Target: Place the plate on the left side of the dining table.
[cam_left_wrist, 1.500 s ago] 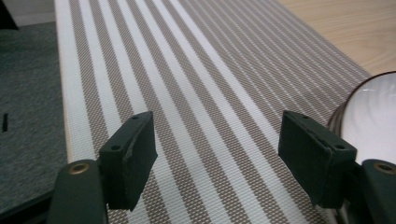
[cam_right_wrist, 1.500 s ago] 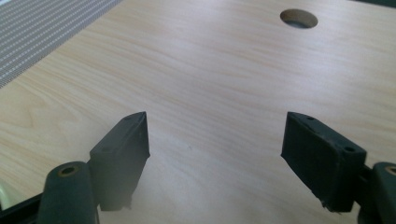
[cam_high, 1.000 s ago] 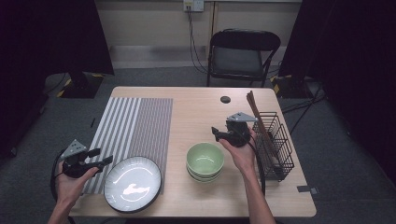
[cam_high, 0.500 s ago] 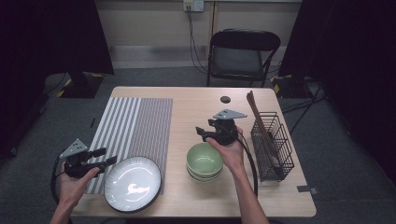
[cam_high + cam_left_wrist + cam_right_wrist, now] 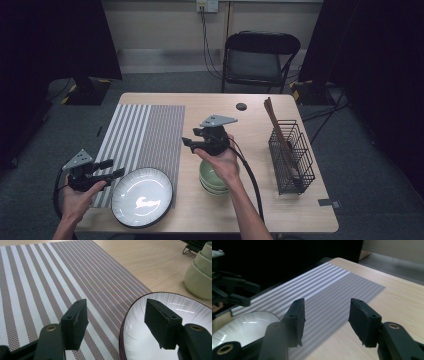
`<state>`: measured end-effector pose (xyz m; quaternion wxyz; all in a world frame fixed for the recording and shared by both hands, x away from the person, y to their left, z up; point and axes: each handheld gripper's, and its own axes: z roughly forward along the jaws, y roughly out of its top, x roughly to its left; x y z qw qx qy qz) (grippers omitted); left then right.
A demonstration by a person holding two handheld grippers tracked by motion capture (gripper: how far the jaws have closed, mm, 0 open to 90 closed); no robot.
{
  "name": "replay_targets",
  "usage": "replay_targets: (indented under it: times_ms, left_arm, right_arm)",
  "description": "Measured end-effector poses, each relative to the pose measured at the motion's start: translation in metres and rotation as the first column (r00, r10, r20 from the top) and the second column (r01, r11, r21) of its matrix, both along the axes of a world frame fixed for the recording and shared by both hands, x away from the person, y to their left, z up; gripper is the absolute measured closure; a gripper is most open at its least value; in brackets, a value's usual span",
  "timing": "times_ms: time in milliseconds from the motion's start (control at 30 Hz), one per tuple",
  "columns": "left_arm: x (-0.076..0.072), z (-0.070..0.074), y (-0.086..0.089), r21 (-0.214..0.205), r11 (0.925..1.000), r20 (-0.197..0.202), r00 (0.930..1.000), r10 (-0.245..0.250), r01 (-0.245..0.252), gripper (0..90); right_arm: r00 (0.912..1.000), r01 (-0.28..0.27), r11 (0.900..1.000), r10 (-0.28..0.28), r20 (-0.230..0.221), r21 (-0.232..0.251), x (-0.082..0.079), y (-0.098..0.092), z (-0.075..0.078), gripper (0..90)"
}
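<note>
Under my right hand (image 5: 222, 162) most of the stack of green bowls (image 5: 212, 177) is covered in the high view; I only see its near rim and left side. From the left gripper view the bowls (image 5: 200, 272) are cut off at the frame edge, and the white plate (image 5: 160, 332) runs partly behind one jaw. My right gripper (image 5: 192, 144) hangs above the table just beyond the bowls, pointing toward the striped mat (image 5: 142, 140); its jaws have just been closing and stand partway apart with nothing between them. Since a second ago it has travelled from beside the wire rack (image 5: 292, 157) leftward over the bowls. My left gripper (image 5: 111, 169) sits at the near left corner, its tips just beside the plate's (image 5: 142, 197) rim, jaws apart and empty, in the same spot as before. Sticks in the rack are hard to make out.
</note>
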<state>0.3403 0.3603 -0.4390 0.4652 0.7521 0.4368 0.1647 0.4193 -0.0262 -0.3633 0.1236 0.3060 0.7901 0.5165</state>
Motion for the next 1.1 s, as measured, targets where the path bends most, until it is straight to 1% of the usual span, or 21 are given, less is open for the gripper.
replay_targets:
  times_ms: [33,67,133,200,267,300,333,433,467,533,600,633,667,733,800,833,900,933,1033,1067,1100]
  left_arm:
    - [0.0,0.0,0.0,0.0,1.0,0.0,1.0,0.0,0.0,35.7]
    - [0.0,0.0,0.0,0.004,1.0,0.0,1.0,-0.002,0.002,36.0]
    - [0.0,0.0,0.001,0.009,1.0,0.002,1.0,-0.004,0.004,36.2]
    - [0.001,-0.001,0.0,0.0,1.0,0.001,1.0,-0.002,0.002,36.6]
    - [0.001,-0.002,0.001,0.015,0.9998,-0.002,1.0,-0.01,0.01,36.8]
    - [0.001,-0.002,0.001,0.015,0.9998,-0.002,1.0,-0.01,0.01,36.8]
    - [0.001,-0.005,0.002,0.003,0.9999,-0.012,0.9998,-0.016,0.016,36.9]
    - [0.001,-0.009,0.004,0.0,1.0,-0.024,0.9997,-0.009,0.009,38.0]
    - [0.0,-0.012,0.007,-0.009,0.9999,-0.034,0.9994,-0.006,0.006,38.1]
    - [0.0,-0.013,0.009,-0.01,0.9999,-0.034,0.9994,-0.005,0.004,38.2]
    - [0.0,-0.015,0.012,-0.033,0.9994,-0.042,0.9991,-0.001,0.0,38.3]
    - [0.0,-0.015,0.012,-0.033,0.9994,-0.042,0.9991,-0.001,0.0,38.4]
    - [0.0,-0.016,0.013,-0.033,0.9994,-0.044,0.999,-0.001,0.0,38.6]
    - [0.0,-0.017,0.013,-0.033,0.9994,-0.042,0.9991,0.004,-0.005,38.9]
    - [-0.001,-0.018,0.013,-0.012,0.9999,-0.033,0.9994,0.011,-0.012,39.0]
    - [-0.001,-0.018,0.013,-0.012,0.9999,-0.033,0.9994,0.011,-0.012,39.3]
    - [-0.001,-0.02,0.014,-0.009,0.9999,-0.033,0.9994,0.009,-0.009,40.9]
    - [-0.001,-0.021,0.014,-0.02,0.9998,-0.04,0.9992,0.007,-0.007,42.1]
    - [-0.001,-0.024,0.014,-0.02,0.9998,-0.053,0.9986,0.005,-0.006,43.4]
    - [-0.001,-0.024,0.014,-0.021,0.9998,-0.052,0.9986,0.002,-0.003,43.4]
    - [-0.001,-0.025,0.014,-0.03,0.9995,-0.065,0.9979,0.005,-0.007,43.5]
  right_arm:
    - [1.0,0.0,1.0,0.0,0.0,0.0,0.0,0.0,0.0,47.4]
    - [0.9995,-0.032,0.9995,0.032,0.002,0.006,-0.002,0.013,0.003,49.1]
    - [0.9991,-0.042,0.9991,0.042,-0.001,0.011,-0.002,0.018,0.004,49.4]
    - [0.9963,-0.085,0.9963,0.085,-0.009,0.017,-0.003,0.035,0.005,50.1]
    - [0.9935,-0.112,0.9936,0.112,-0.02,0.016,-0.003,0.047,0.004,50.1]
    - [0.9935,-0.112,0.9936,0.112,-0.02,0.016,-0.003,0.047,0.004,50.1]
    - [0.9897,-0.14,0.9901,0.14,-0.029,0.015,-0.006,0.059,0.002,50.1]
    - [0.985,-0.167,0.9859,0.167,-0.043,0.013,-0.008,0.073,-0.001,50.6]
    - [0.9834,-0.175,0.9845,0.175,-0.048,0.015,-0.007,0.076,-0.003,50.8]
    - [0.9822,-0.18,0.9836,0.18,-0.053,0.015,-0.008,0.08,-0.005,51.1]
    - [0.9776,-0.2,0.9797,0.2,-0.065,0.017,-0.01,0.088,-0.01,51.5]
    - [0.9776,-0.2,0.9797,0.2,-0.065,0.017,-0.01,0.088,-0.01,51.5]
    - [0.9734,-0.216,0.9763,0.216,-0.076,0.018,-0.011,0.094,-0.016,52.2]
    - [0.9694,-0.228,0.9734,0.229,-0.088,0.018,-0.012,0.099,-0.022,52.3]
    - [0.9675,-0.233,0.9724,0.233,-0.098,0.013,-0.014,0.103,-0.029,52.3]
    - [0.9675,-0.233,0.9724,0.233,-0.098,0.013,-0.014,0.103,-0.029,52.3]
    - [0.9647,-0.239,0.971,0.238,-0.113,0.007,-0.015,0.106,-0.037,52.9]
    - [0.9637,-0.237,0.9714,0.236,-0.125,0.007,-0.016,0.107,-0.046,55.6]
    - [0.9658,-0.225,0.9743,0.223,-0.133,-0.004,-0.019,0.108,-0.056,56.9]
    - [0.9658,-0.225,0.9743,0.223,-0.133,-0.004,-0.019,0.108,-0.056,56.9]
    - [0.9664,-0.215,0.9766,0.213,-0.144,0.0,-0.02,0.109,-0.066,56.9]
